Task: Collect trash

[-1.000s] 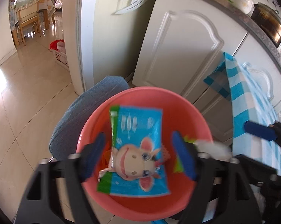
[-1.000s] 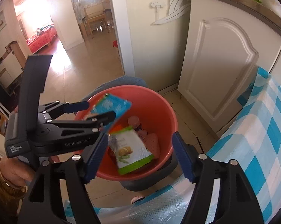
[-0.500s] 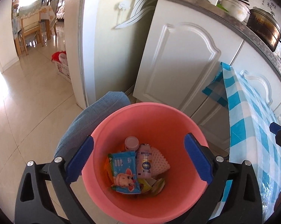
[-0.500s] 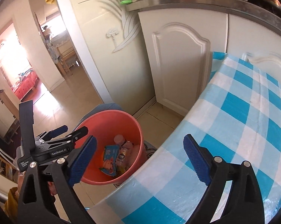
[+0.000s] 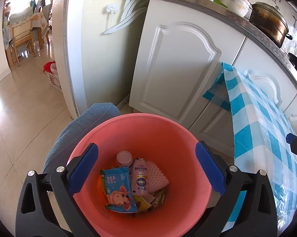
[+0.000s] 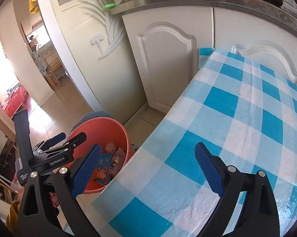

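Both grippers [image 5: 146, 169] [image 6: 148, 170] angle downward, jaws empty.

I'm holding both grippers tilted down right now. The left gripper [image 5: 146, 169] is sitting with its jaws spread wide after just opening up, nothing between its blue pads [image 5: 83, 169]. The right gripper [image 6: 148, 170] is doing the same, wide apart, just opened, gripping nothing.
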Available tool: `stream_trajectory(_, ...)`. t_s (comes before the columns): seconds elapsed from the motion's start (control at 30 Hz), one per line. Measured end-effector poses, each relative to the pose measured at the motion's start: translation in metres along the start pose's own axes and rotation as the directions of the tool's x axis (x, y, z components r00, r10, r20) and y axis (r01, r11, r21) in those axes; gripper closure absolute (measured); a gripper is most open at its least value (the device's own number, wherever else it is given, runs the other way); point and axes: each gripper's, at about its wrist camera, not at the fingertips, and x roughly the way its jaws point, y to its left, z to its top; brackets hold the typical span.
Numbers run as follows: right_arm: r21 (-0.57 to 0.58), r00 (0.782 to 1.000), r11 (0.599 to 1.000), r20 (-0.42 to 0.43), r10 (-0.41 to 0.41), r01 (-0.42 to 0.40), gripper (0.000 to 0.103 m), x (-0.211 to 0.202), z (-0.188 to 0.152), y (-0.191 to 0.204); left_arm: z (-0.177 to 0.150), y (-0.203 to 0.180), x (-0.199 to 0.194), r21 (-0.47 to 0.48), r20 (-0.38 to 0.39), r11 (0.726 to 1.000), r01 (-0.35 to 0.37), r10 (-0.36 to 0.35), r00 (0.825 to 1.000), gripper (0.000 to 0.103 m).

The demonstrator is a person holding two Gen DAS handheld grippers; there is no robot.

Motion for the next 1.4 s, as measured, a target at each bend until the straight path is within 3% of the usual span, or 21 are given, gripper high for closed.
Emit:
stream_trajectory(0.3, 0.08, 0.996, 0.996, 0.075, -0.053, 0.047, 0.009, -0.024, -0.016, -0.032, 0.008, -0.03, -0.021, 0.037, 0.037, 0.999, 0.012, -0.013, 0.999, 0.004)
stream_trajectory(0.57, 0.164, 0.97, 0.973, 0.156, -0.188, 0.162, 0.008, -0.069, -0.045, -0.075, 0.011, -0.083, -0.052, 0.106, 0.067, 0.994, 0.029, -0.036, 0.997, 0.004)
stream_trajectory(0.7, 0.187, 0.94, 0.956, 0.214, -0.265, 0.227, 0.008, -0.095, -0.057, -0.094, 0.009, -0.114, -0.07, 0.154, 0.087, 0.987, 0.04, -0.054, 0.995, 0.004)
stream_trajectory(1.1, 0.262, 0.88, 0.92, 0.302, -0.366, 0.292, 0.007, -0.149, -0.081, -0.139, -0.014, -0.214, -0.112, 0.317, 0.112, 0.939, 0.132, -0.176, 0.978, 0.004)
stream_trajectory(1.4, 0.394, 0.777, 0.831, 0.341, -0.529, 0.393, 0.007, -0.192, -0.094, -0.182, -0.025, -0.274, -0.131, 0.379, 0.122, 0.904, 0.196, -0.259, 0.958, 0.004)
